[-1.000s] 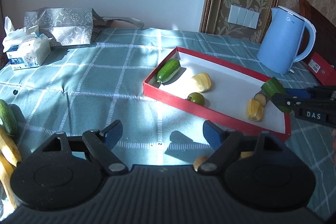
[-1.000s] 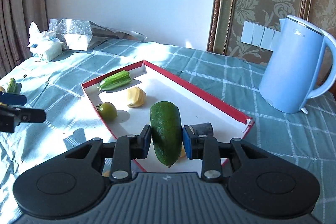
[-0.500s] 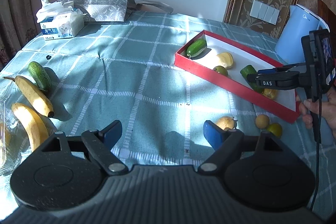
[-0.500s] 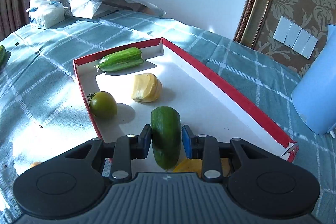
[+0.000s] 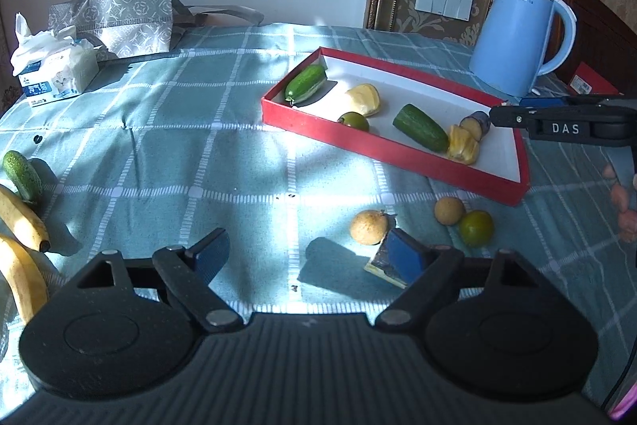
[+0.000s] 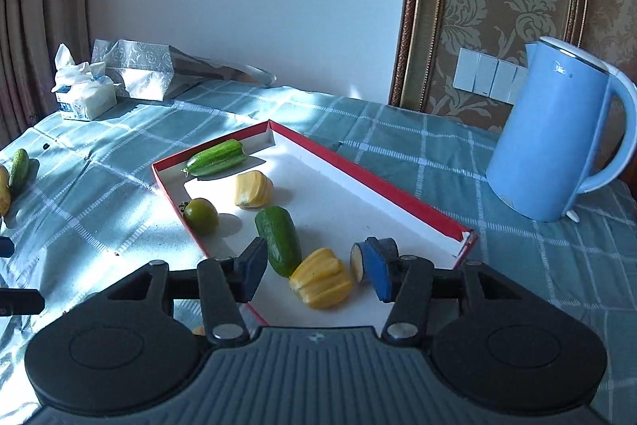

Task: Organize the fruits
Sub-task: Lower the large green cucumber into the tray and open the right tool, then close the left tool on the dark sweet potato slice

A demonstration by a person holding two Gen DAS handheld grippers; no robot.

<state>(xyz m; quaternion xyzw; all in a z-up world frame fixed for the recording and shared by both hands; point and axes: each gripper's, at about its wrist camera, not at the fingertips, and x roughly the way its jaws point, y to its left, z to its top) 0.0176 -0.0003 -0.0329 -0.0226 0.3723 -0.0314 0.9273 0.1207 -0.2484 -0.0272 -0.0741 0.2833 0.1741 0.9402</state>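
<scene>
The red tray [image 6: 370,182] holds a light green cucumber [image 6: 217,157], a yellow fruit piece [image 6: 253,190], a green tomato [image 6: 201,216], a dark green cucumber [image 6: 278,239], a yellow jackfruit piece [image 6: 320,283] and a purple-skinned slice [image 6: 358,259]. My right gripper [image 6: 314,271] hangs just behind the dark cucumber; its jaws are opening and touch nothing. My left gripper [image 5: 306,255] stands open and empty over the cloth. A brown round fruit [image 5: 368,227] lies by its right finger, with a small tan fruit [image 5: 449,210] and a green lime [image 5: 475,228] further right, in front of the tray [image 5: 318,130].
A blue kettle [image 5: 513,38] stands behind the tray's right end. Two bananas [image 5: 20,222] and another cucumber [image 5: 22,176] lie at the left edge. A tissue pack [image 5: 55,74] and a silver bag [image 5: 119,22] sit at the back left. A person's fingers [image 5: 621,198] show at right.
My right gripper has let go of the dark green cucumber, which now lies in the tray, and has drawn back. The left gripper has shifted a little over the cloth.
</scene>
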